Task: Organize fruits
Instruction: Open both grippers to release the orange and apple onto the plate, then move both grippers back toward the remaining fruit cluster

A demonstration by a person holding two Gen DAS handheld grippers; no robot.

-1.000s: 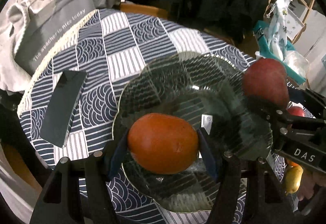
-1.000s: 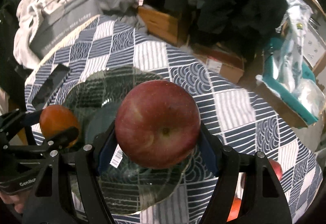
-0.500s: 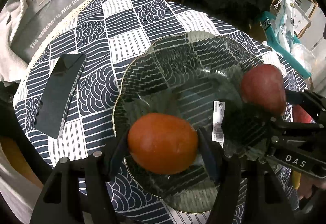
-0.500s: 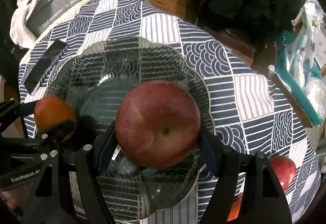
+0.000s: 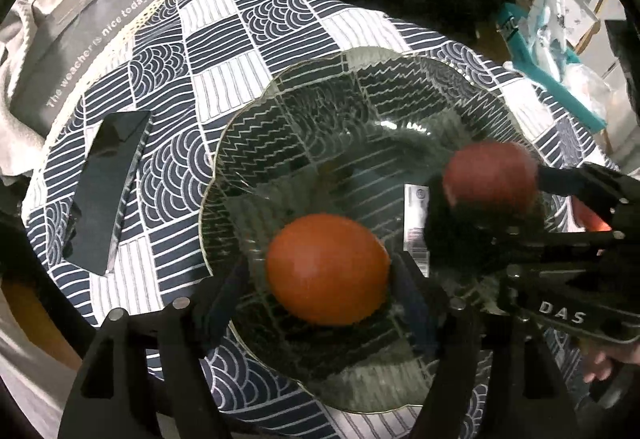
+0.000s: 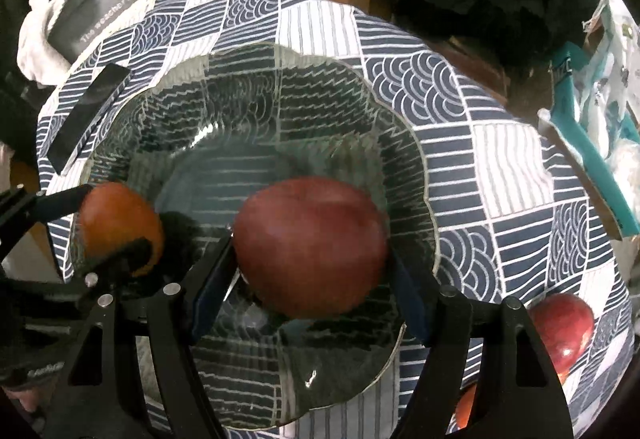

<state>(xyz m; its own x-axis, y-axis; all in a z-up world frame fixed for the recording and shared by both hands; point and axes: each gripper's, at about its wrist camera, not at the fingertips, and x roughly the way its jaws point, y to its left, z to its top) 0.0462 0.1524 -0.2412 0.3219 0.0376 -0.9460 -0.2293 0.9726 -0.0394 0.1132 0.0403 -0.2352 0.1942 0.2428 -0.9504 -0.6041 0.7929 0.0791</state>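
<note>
Both grippers lowered over glass plate (image 5: 248, 143); left gripper (image 5: 320, 299) jaws opening, freeing orange (image 5: 326, 269); right gripper (image 6: 312, 275) jaws opening round apple (image 6: 310, 245) — both fruits delivered.

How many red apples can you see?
2. One apple sits on the glass plate between the opening jaws of the right hand-held gripper. Another apple lies on the tablecloth beside it. More may be hidden.

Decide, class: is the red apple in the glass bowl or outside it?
In it. The red apple sits inside the glass bowl rim, between the opening right claw fingers; whether it touches the bottom, cannot tell.
</note>
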